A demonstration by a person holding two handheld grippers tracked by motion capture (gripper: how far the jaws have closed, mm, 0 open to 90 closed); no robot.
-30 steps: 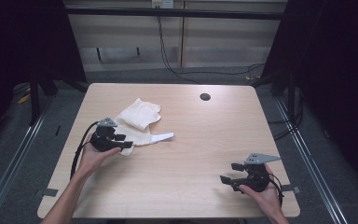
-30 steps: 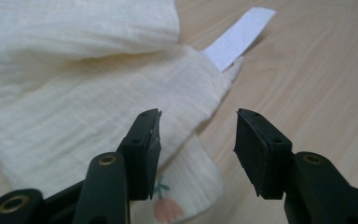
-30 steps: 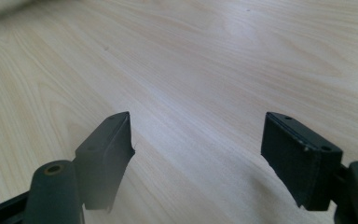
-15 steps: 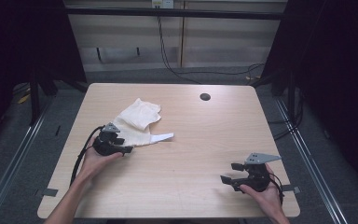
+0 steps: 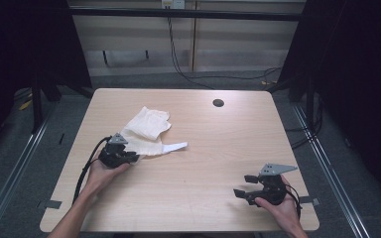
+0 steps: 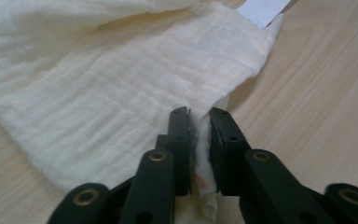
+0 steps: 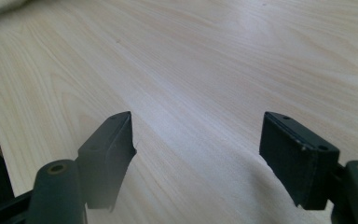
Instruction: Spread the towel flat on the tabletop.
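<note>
The left claw (image 6: 199, 122) is now pinching the near edge of the cream cloth (image 5: 146, 130), having slid in from the bare wood beside it over the last second, so a lift or drag is probably starting. The cloth is lying crumpled ahead of that claw, its white tag (image 5: 174, 147) possibly a label. The right claw (image 7: 196, 140) is staying spread over bare tabletop (image 5: 218, 158), well apart, with open room ahead.

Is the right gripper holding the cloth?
No, the right gripper is open over bare table, while the left gripper pinches the cloth.
</note>
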